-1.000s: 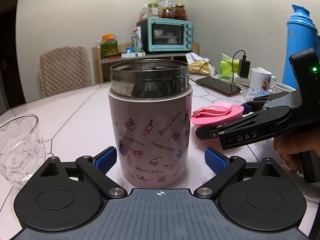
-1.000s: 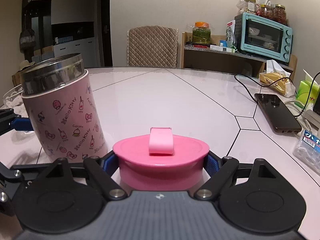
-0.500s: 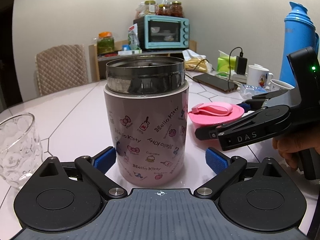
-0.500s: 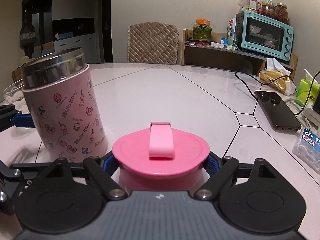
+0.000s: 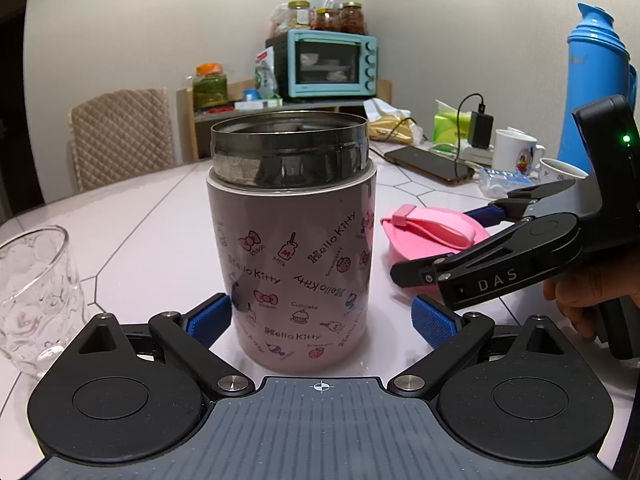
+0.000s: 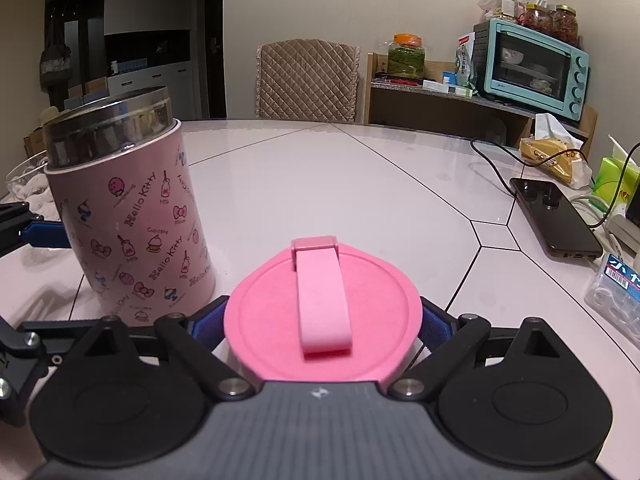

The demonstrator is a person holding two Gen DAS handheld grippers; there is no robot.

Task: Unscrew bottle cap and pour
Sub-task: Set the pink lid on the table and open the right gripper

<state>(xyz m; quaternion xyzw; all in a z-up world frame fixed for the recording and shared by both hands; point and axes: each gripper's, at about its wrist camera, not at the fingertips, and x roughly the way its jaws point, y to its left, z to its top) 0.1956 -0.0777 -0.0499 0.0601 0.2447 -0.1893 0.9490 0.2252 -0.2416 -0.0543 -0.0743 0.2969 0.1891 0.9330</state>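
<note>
A pink Hello Kitty flask (image 5: 296, 264) with a bare steel threaded rim stands uncapped on the white table. It also shows in the right wrist view (image 6: 128, 220). My left gripper (image 5: 320, 320) is open around its lower body, with a gap at the right pad. My right gripper (image 6: 320, 320) is shut on the pink cap (image 6: 320, 312) with its strap on top, tilted toward me, just right of the flask. The cap (image 5: 428, 236) and the right gripper (image 5: 452, 248) also show in the left wrist view. A clear dimpled glass (image 5: 36, 300) stands left of the flask.
A phone (image 6: 556, 220) on a charging cable lies at the right, beside a plastic box (image 6: 616, 296) and a tissue pack (image 6: 612, 172). Mugs (image 5: 516, 156) and a blue thermos (image 5: 596, 92) stand far right. A chair (image 6: 308, 80) and a shelf with a toaster oven (image 6: 532, 68) lie beyond.
My right gripper has tilted the cap so its top faces the camera more. The flask looks slightly nearer and further left in the left wrist view.
</note>
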